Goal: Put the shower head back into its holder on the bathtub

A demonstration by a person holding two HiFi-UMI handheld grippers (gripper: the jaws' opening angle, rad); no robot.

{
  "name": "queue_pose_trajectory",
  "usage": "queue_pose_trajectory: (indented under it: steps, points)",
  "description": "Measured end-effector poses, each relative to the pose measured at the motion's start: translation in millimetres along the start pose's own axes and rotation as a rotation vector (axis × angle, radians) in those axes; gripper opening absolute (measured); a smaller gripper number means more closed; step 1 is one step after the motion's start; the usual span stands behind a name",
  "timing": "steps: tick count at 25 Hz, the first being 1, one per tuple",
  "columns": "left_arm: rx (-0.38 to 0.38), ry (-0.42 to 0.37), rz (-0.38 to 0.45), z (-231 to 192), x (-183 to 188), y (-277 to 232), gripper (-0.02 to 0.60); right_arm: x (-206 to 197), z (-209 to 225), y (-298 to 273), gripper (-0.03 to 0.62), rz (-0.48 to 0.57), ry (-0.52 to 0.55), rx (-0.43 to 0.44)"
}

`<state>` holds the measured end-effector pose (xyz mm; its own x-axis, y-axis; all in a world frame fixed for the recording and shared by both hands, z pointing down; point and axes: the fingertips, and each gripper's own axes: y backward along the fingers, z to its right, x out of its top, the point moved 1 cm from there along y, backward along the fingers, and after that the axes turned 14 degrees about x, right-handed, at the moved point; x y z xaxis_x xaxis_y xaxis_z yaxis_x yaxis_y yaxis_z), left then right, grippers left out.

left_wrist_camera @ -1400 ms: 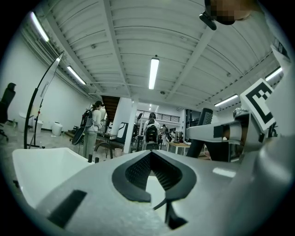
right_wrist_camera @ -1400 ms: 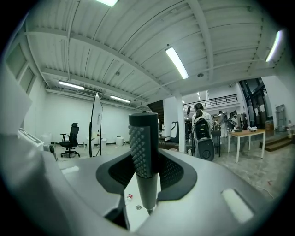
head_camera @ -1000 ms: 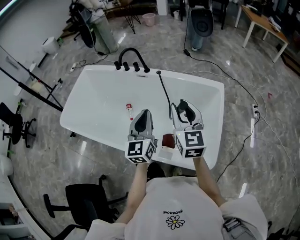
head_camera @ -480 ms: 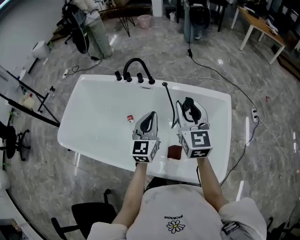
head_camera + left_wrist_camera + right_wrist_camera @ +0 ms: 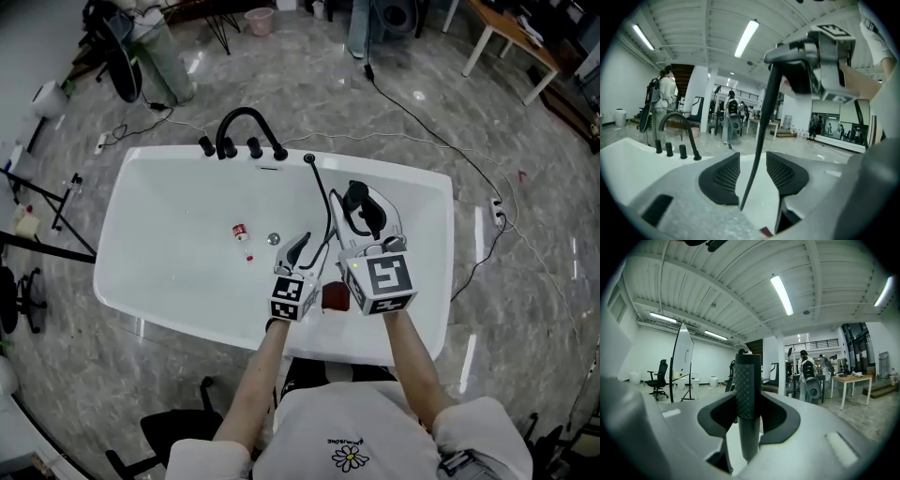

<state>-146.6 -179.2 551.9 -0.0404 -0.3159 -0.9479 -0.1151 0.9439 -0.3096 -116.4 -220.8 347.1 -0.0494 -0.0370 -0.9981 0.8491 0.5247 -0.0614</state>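
The white bathtub fills the head view, with its black faucet on the far rim. A black hose runs from the rim fitting to the black shower head. My right gripper is shut on the shower head's textured handle, which stands upright between the jaws. My left gripper hangs lower, over the tub, and its jaws are opening. The hose passes between them without the pads pressing on it. The shower head and the right gripper show above it in the left gripper view.
A small red and white bottle and the drain lie on the tub floor. A dark red object sits on the near rim. Cables run over the marble floor, and a black office chair stands at lower left.
My left gripper has sunk toward the tub and its jaws have come apart around the hose. The right gripper has shifted with the shower head still in it.
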Motion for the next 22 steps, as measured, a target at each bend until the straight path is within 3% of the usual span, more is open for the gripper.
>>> queue_pose_trajectory:
  steps: [4, 9, 13, 19, 22]
  points:
    - [0.004, 0.015, -0.147, 19.8, -52.6, -36.3, 0.181, 6.3, 15.3, 3.5, 0.130, 0.004, -0.027, 0.021]
    - [0.041, 0.008, -0.266, 24.6, -95.2, -79.3, 0.178, 34.6, 18.8, 9.9, 0.130, 0.039, -0.028, 0.078]
    - [0.114, 0.061, -0.304, 8.9, -102.7, -100.9, 0.104, 47.2, 31.2, 11.2, 0.130, 0.050, 0.013, 0.071]
    - [0.044, 0.009, -0.355, 32.1, -124.8, -125.1, 0.129, 41.6, 45.9, 18.4, 0.130, 0.014, -0.016, 0.080]
    - [0.082, 0.008, -0.365, 27.4, -133.6, -136.4, 0.138, 46.5, 47.1, 18.1, 0.130, 0.022, -0.019, 0.088]
